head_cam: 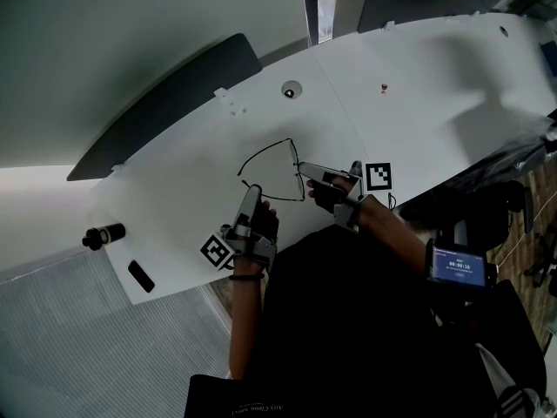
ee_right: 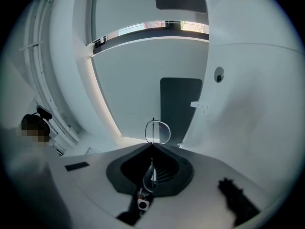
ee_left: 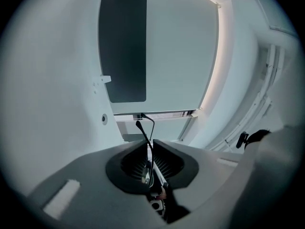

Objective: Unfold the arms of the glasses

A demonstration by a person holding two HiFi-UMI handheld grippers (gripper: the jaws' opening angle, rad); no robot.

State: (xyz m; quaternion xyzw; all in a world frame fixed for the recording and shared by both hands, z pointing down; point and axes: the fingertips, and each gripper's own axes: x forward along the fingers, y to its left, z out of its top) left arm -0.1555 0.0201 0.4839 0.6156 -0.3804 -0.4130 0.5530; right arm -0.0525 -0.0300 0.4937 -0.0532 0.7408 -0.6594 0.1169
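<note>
Thin black wire glasses hang just above the white table, between my two grippers. In the head view, my left gripper comes from below and is shut on one temple arm. The left gripper view shows that arm pinched between the jaws, its curved tip poking out ahead of my left gripper. My right gripper holds the front frame from the right. In the right gripper view, my right gripper is shut on the frame, and one round lens stands up past the jaws.
A black cylinder and a small black block lie near the table's left corner. A round grommet and a small red dot sit farther back. Dark chair backs stand beyond the far edge. A timer screen is at lower right.
</note>
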